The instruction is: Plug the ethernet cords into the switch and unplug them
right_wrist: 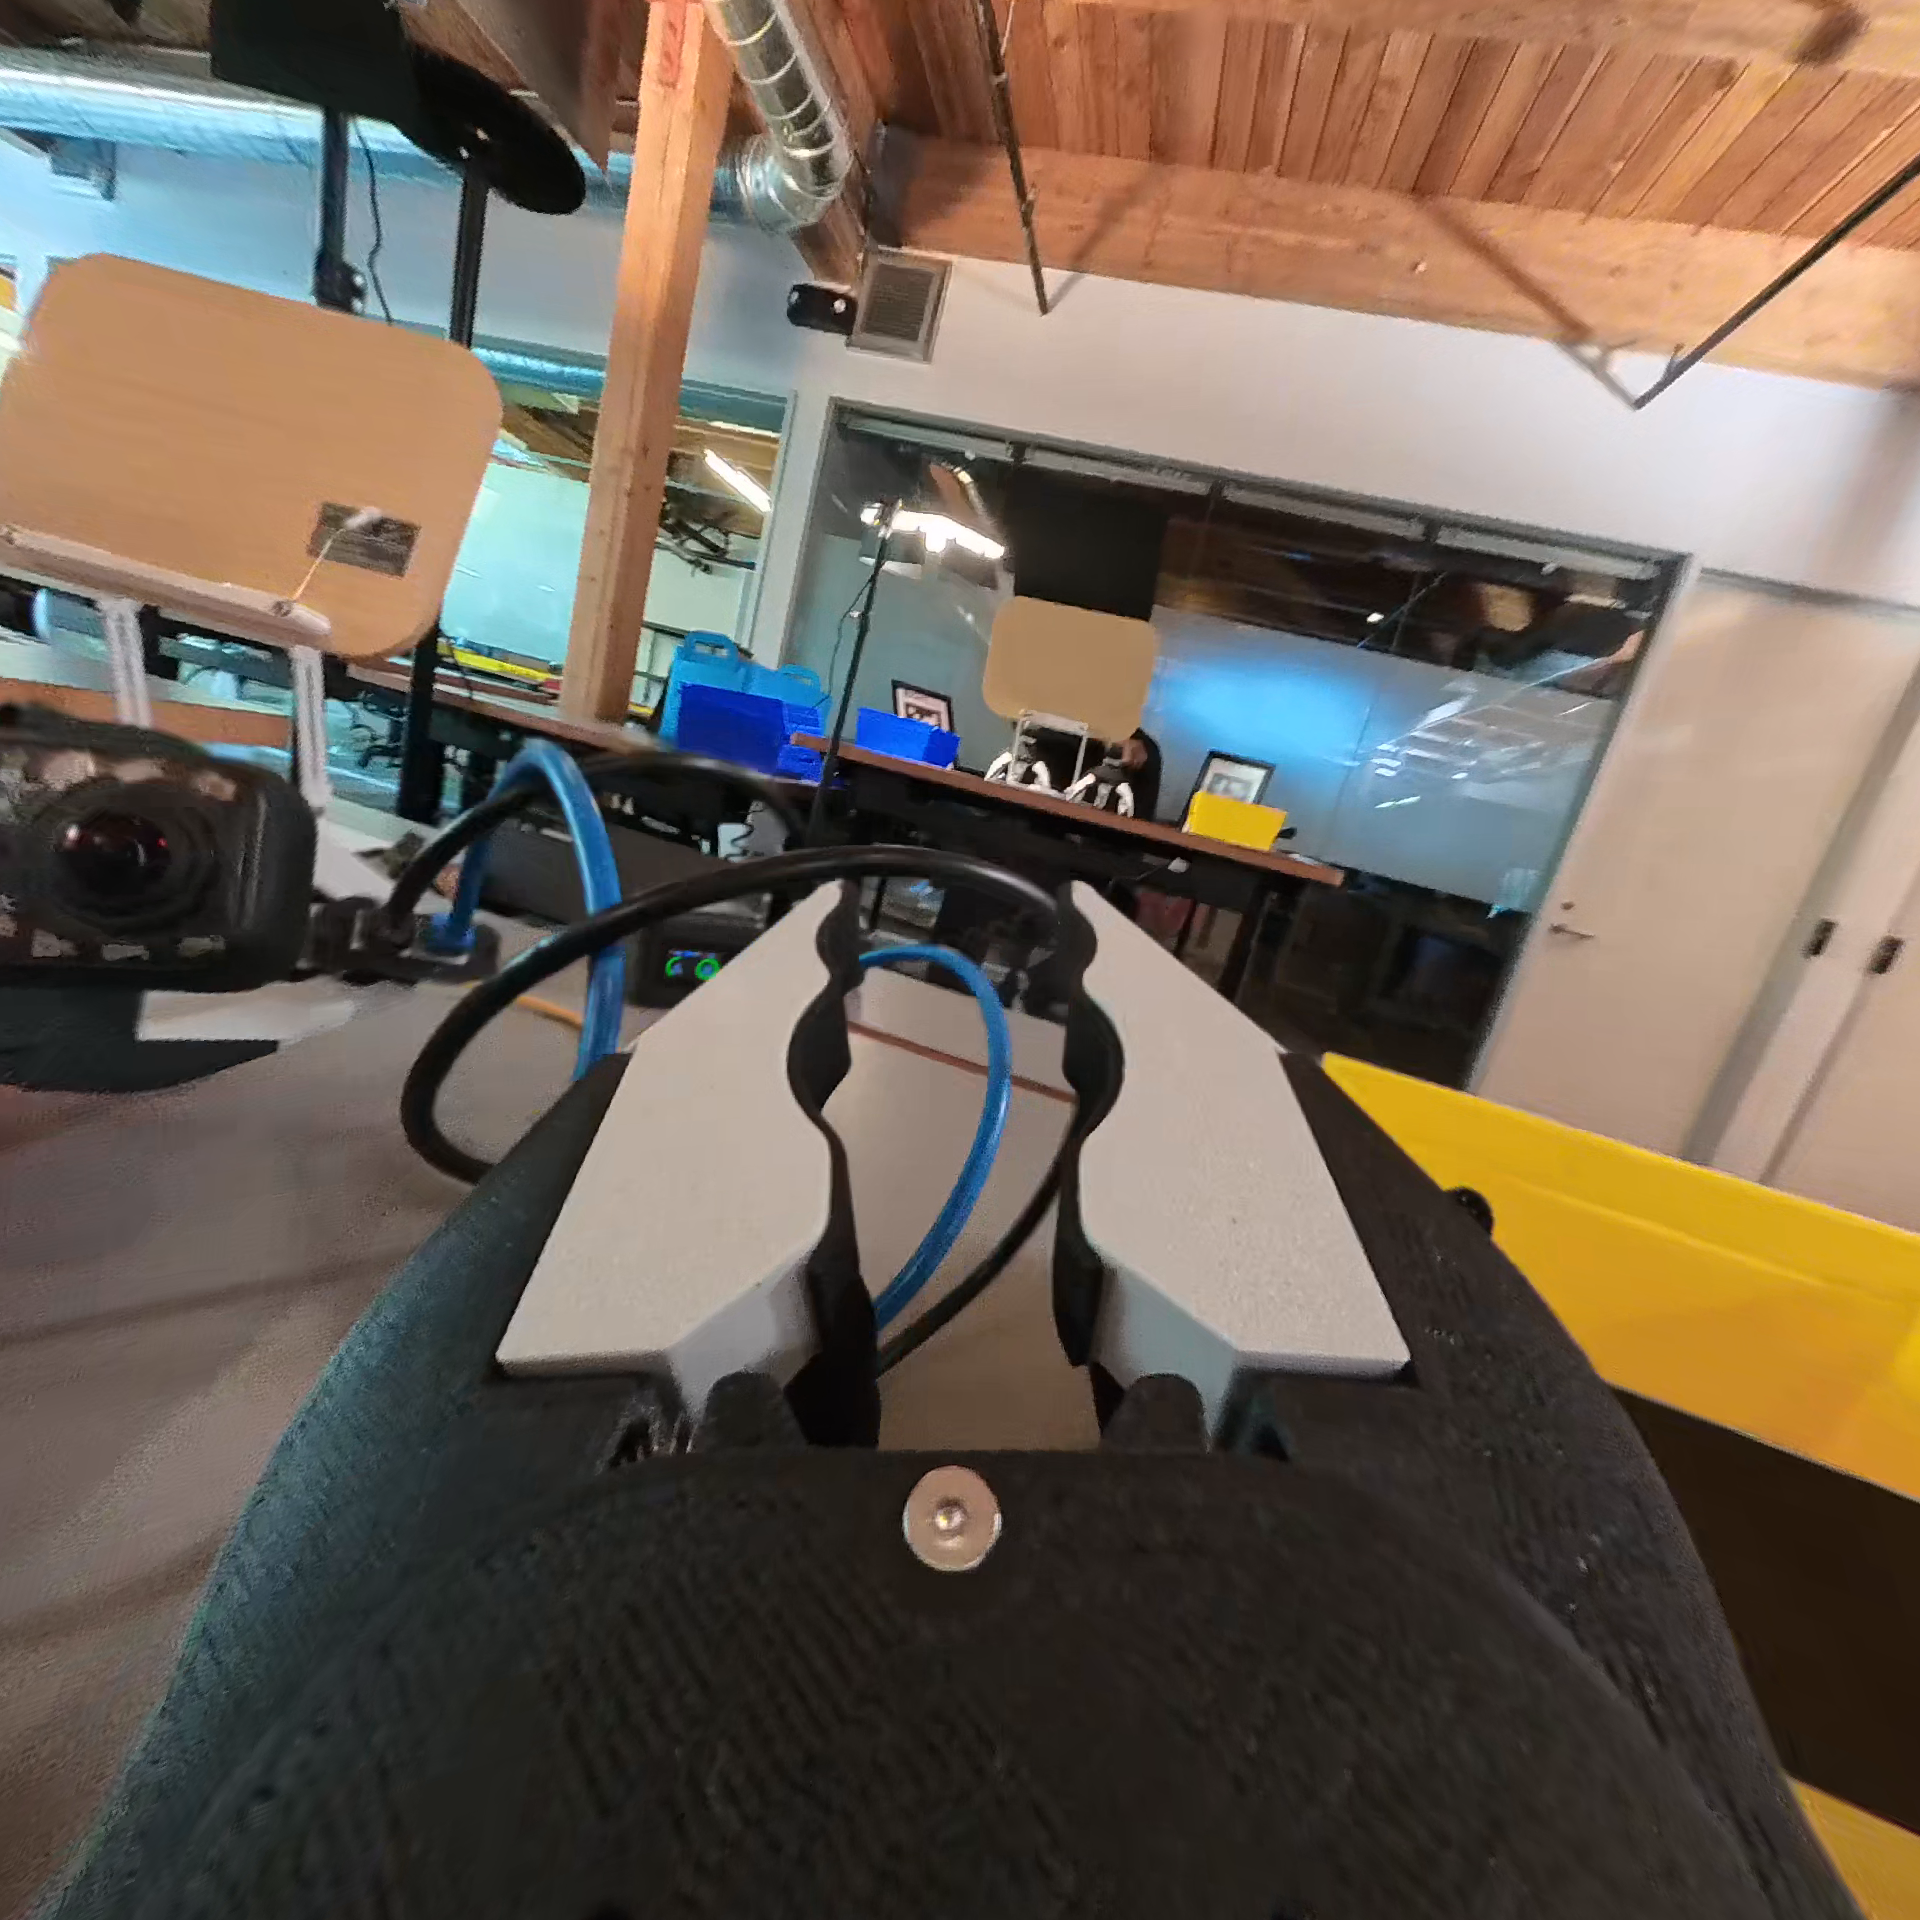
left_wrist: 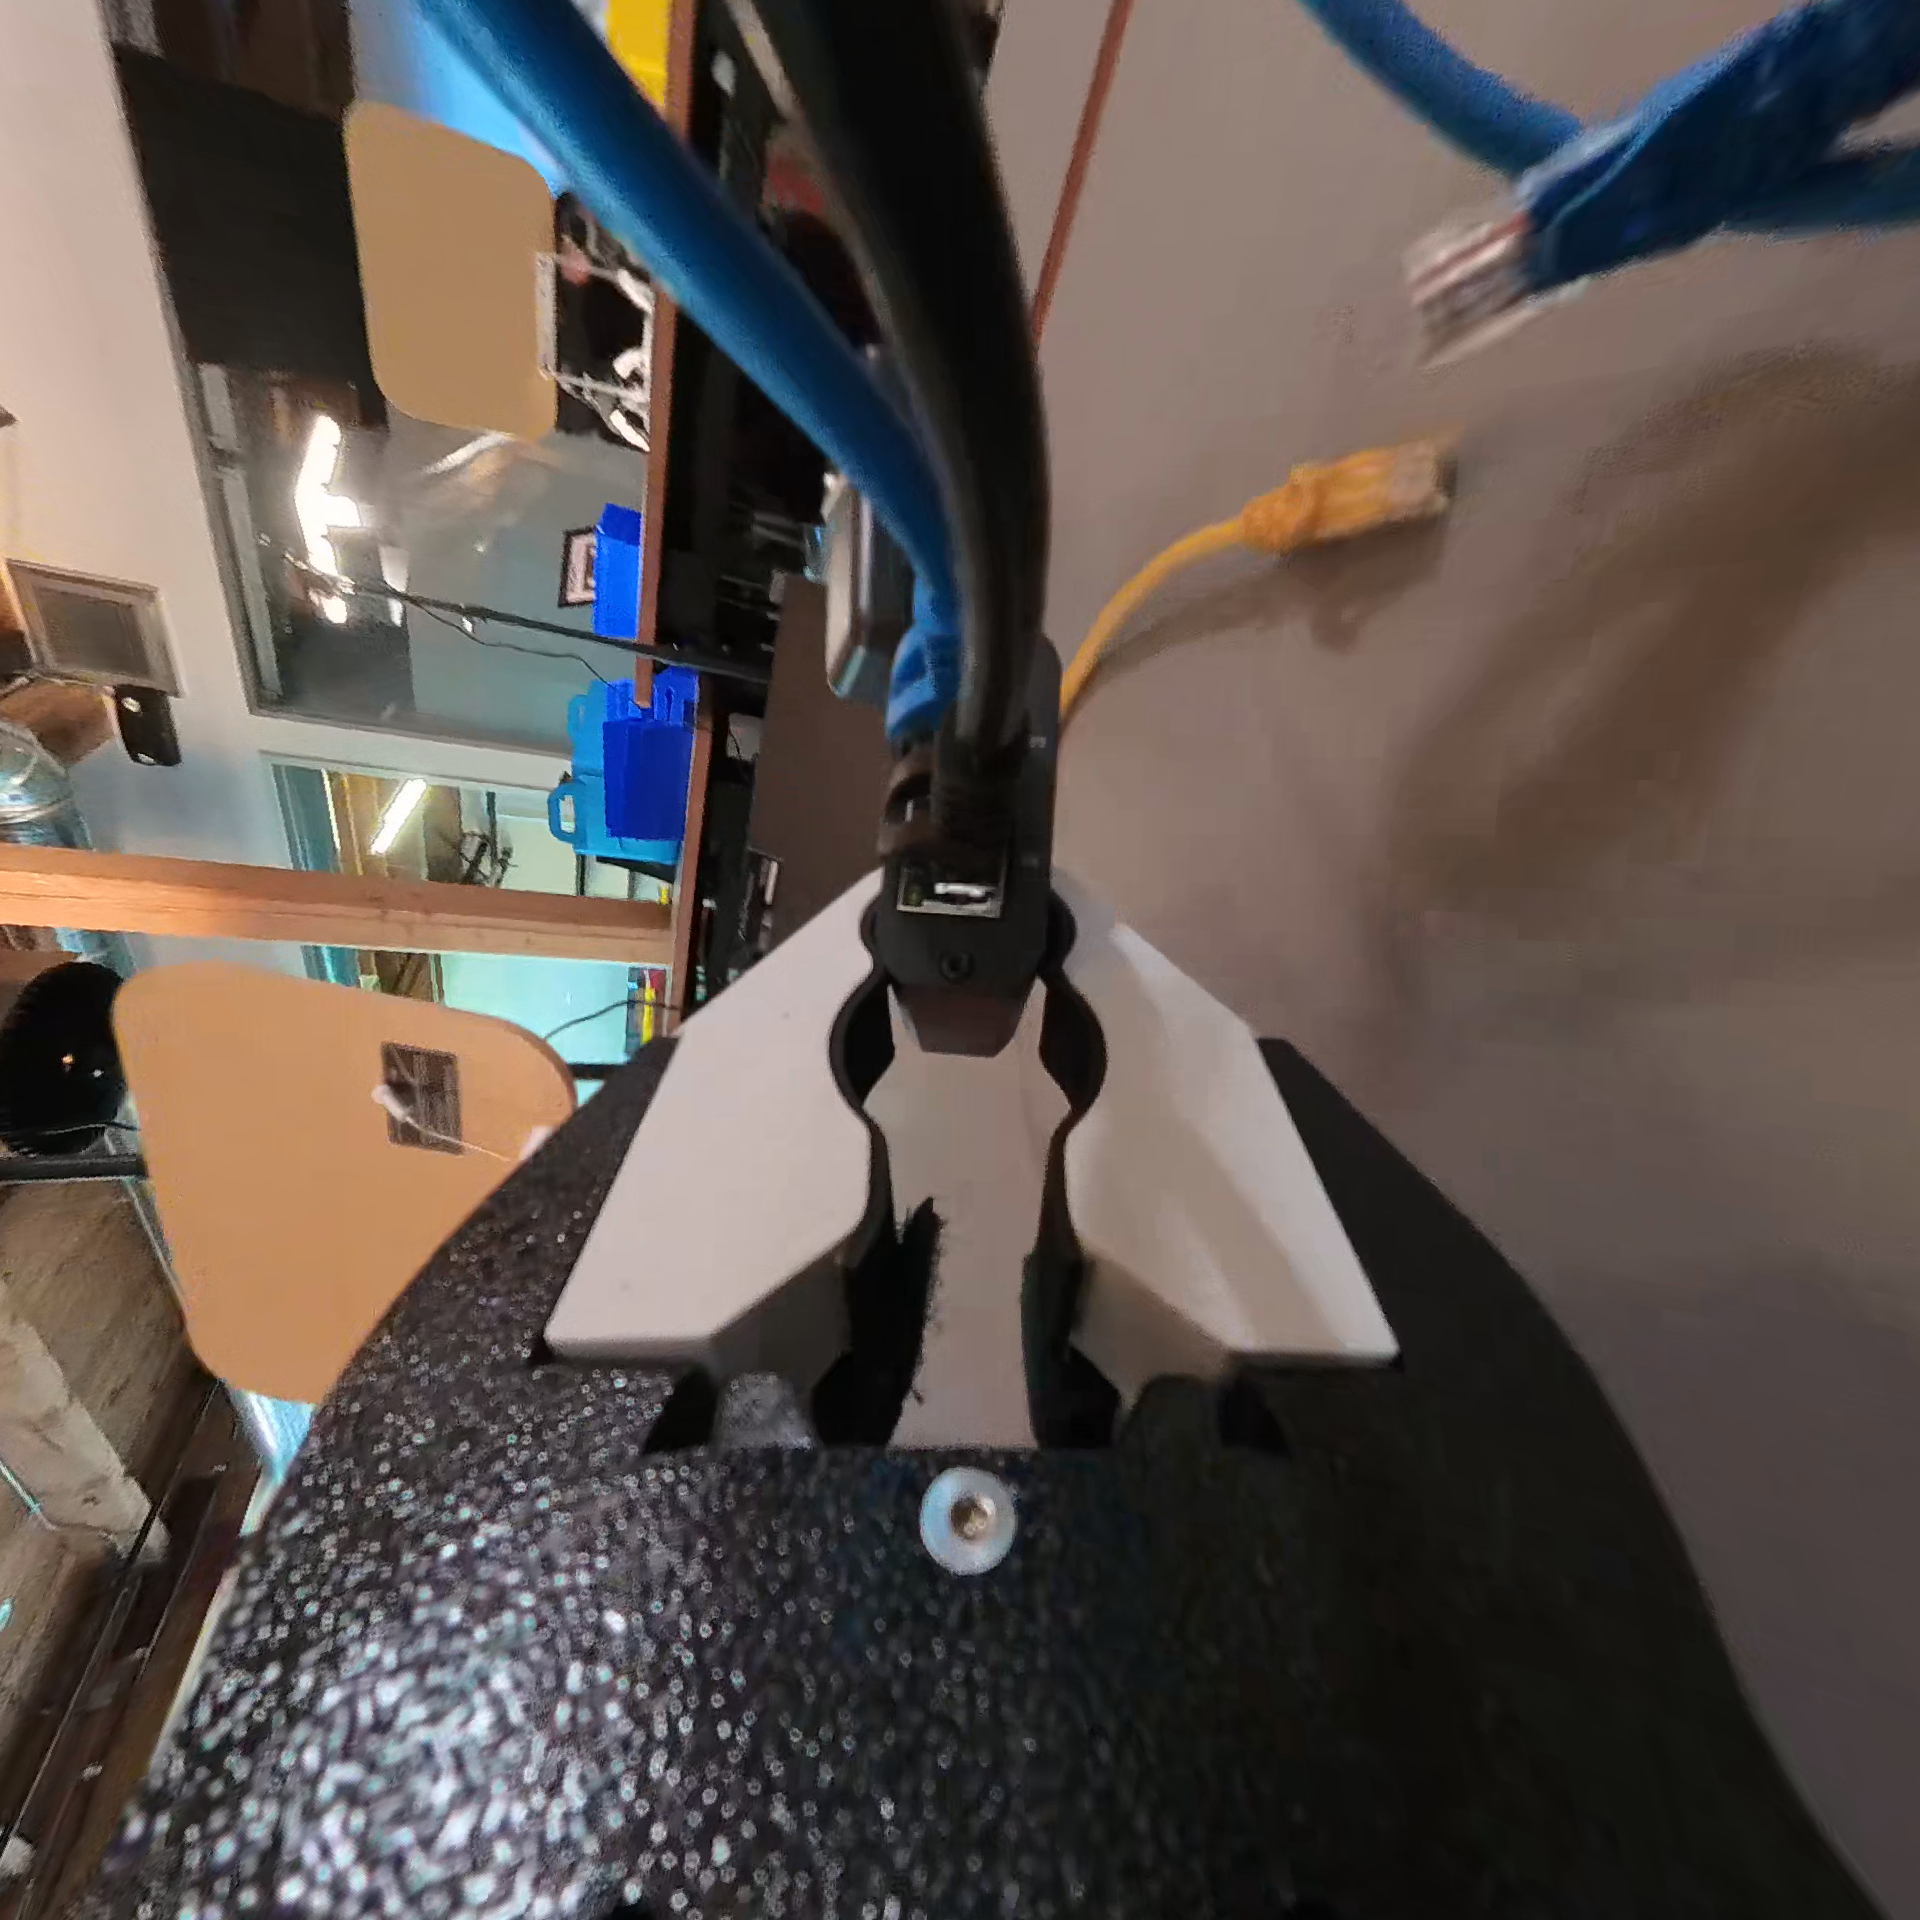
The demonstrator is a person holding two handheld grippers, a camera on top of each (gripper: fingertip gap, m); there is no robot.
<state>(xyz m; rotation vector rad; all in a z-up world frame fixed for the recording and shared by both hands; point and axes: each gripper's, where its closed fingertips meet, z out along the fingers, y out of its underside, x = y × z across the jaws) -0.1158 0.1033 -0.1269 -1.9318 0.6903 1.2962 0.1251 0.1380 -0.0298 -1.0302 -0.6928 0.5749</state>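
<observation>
Yellow bin point(right_wrist: 1621, 1288) at right edge; blue bins point(right_wrist: 748, 717) and small yellow bin point(right_wrist: 1231, 816) on long back table point(right_wrist: 1039, 805); wooden post point(right_wrist: 644, 364); ceiling duct point(right_wrist: 784, 114); wall vent point(right_wrist: 899, 301); glass partition point(right_wrist: 1351, 707).

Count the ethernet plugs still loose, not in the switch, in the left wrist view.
2. A blue-cabled plug hangs at upper right; a yellow plug lies on the table beyond the switch. Others may be hidden.
</observation>
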